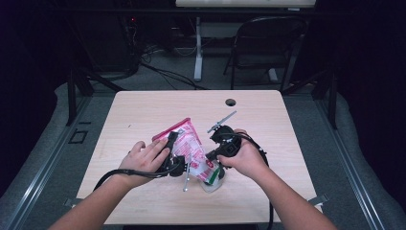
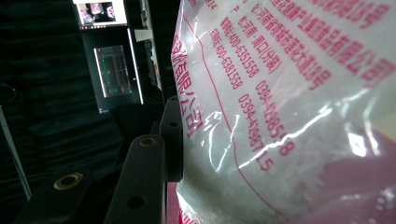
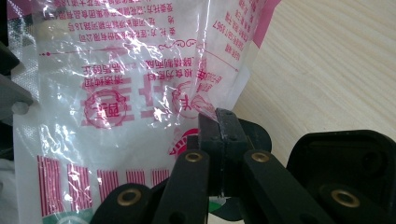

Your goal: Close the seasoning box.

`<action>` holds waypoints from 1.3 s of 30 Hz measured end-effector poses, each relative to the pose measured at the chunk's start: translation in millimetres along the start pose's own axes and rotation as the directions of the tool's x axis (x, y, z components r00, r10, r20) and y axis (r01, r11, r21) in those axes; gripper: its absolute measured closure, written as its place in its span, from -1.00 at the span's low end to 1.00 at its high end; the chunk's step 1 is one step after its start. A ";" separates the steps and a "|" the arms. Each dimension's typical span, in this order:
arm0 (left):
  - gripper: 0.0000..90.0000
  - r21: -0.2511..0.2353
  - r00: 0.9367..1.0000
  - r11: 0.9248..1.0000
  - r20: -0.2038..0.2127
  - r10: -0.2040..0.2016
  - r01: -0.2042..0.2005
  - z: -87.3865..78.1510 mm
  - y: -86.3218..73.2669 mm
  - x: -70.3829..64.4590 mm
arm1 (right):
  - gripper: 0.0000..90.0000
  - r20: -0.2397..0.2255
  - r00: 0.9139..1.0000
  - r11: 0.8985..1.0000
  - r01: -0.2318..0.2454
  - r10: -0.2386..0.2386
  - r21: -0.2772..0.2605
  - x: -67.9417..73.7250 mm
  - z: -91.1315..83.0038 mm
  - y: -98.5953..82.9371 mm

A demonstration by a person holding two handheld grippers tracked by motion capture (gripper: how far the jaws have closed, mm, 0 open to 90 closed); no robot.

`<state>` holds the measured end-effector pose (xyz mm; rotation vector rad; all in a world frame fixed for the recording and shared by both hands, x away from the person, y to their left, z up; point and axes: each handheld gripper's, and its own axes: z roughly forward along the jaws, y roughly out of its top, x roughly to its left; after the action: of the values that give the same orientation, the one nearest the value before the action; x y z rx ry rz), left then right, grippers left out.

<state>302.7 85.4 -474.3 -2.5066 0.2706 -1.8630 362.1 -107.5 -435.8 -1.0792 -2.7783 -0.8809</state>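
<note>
Pale wooden table (image 1: 143, 115) bears a plastic bag (image 1: 189, 143).

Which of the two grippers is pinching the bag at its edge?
The right gripper, jaws shut on the bag's edge; the left gripper lies against its printed face.

Overhead light falls on the pale surface (image 1: 143, 115) while the room around lies dark. Glare streaks the clear bag (image 2: 280, 116), whose nearest print blurs softly.
</note>
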 end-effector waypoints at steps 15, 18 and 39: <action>0.50 0.000 1.000 1.000 -0.009 0.014 -0.014 0.0 -0.2 1.0 | 1.00 -0.003 1.000 1.000 -0.004 0.004 -0.010 0.1 0.9 0.2; 0.50 -0.001 1.000 1.000 -0.007 0.010 -0.010 -0.2 -0.2 1.1 | 1.00 0.000 1.000 1.000 0.001 -0.001 -0.003 -0.1 -0.1 0.5; 0.50 -0.003 1.000 1.000 -0.012 0.022 -0.022 -0.5 1.3 2.6 | 1.00 -0.001 1.000 1.000 0.006 -0.006 -0.004 -1.4 -2.1 -0.3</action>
<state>302.7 83.8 -471.8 -2.4850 0.3001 -1.8713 362.6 -109.7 -434.5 -1.0714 -2.7810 -0.8872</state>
